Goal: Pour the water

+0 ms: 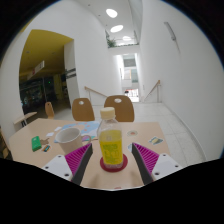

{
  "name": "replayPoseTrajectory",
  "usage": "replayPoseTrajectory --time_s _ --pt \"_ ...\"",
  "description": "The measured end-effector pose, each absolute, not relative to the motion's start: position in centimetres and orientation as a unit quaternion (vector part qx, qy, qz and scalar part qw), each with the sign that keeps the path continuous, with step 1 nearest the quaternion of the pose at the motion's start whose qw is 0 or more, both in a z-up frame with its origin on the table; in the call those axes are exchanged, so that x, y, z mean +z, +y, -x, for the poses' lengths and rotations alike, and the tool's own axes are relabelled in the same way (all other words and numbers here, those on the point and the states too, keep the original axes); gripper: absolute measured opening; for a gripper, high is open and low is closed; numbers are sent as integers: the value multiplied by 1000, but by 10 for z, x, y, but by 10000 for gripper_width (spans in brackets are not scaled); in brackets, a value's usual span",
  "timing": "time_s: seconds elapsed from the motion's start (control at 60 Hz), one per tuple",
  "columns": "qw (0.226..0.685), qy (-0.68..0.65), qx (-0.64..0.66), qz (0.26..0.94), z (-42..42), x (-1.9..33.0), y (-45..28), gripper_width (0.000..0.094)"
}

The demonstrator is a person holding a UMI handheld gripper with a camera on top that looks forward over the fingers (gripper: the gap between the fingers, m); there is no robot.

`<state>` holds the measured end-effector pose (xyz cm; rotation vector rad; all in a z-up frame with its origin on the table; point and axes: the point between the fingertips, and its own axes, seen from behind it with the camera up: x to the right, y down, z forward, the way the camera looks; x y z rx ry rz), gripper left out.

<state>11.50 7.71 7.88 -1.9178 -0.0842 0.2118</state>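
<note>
Gripper fingers spread wide, bottle standing between them.
We note gaps either side of bottle; white cup just left, table edge right.

The place looks like a café or canteen hall in a public building. A pale wooden table has two wooden chairs behind it. Beyond the chairs, white walls rise high to ceiling lights, with a yellow wall off to the table's left.
</note>
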Motion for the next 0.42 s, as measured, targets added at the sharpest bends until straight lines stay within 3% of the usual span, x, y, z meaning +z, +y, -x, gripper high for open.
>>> replayPoseTrajectory --time_s 0.2,0.417 --pt "573 -55 149 804 -107 91 -18 860" --pt "556 -24 227 799 -115 61 -89 859"
